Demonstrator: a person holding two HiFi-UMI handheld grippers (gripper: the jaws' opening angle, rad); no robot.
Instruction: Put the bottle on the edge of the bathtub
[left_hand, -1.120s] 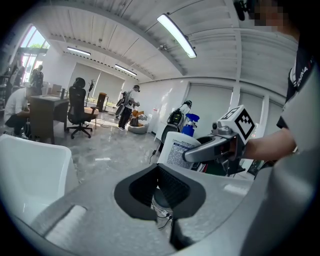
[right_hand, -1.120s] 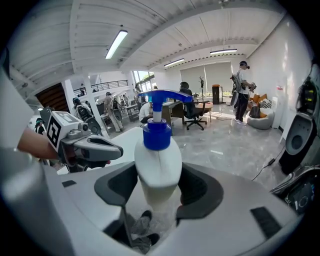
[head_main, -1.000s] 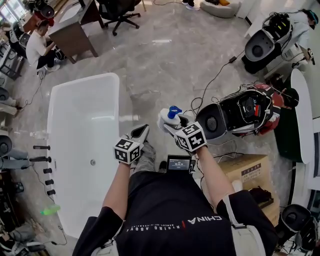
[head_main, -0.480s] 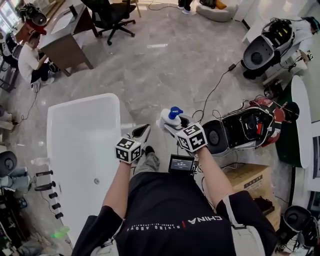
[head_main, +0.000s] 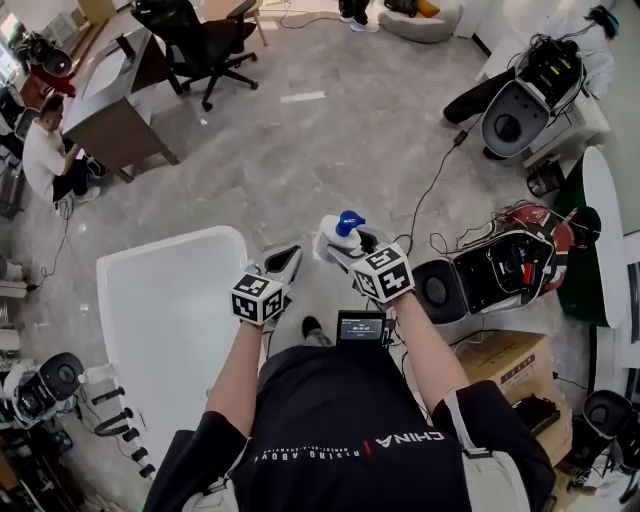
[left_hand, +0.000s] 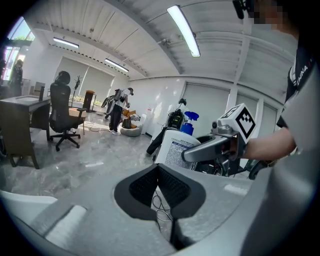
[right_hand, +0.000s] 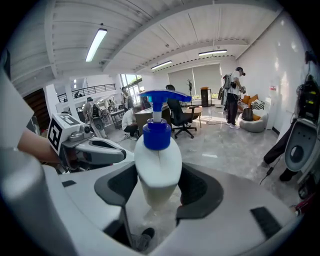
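Observation:
A white bottle (head_main: 336, 237) with a blue pump top stands upright between the pads of my right gripper (head_main: 335, 246), which is shut on it. In the right gripper view the bottle (right_hand: 159, 167) fills the middle and both pads press its sides. My left gripper (head_main: 287, 262) hangs just left of it, shut and holding nothing. From the left gripper view the bottle (left_hand: 174, 147) and the right gripper (left_hand: 209, 148) show ahead to the right. The white bathtub (head_main: 172, 240) lies on the floor at lower left, its near corner just left of the left gripper.
A black office chair (head_main: 196, 42) and a desk (head_main: 108, 98) stand at the far left, with a person seated (head_main: 44, 160) beside them. Cables (head_main: 430, 190), open machine cases (head_main: 498, 268) and a cardboard box (head_main: 505, 357) crowd the right. Taps (head_main: 120, 422) line the tub's left side.
The whole view has advanced over the floor: the bathtub has slid down and nearer in the head view. Both grippers keep their pose, the bottle still held in the right one.

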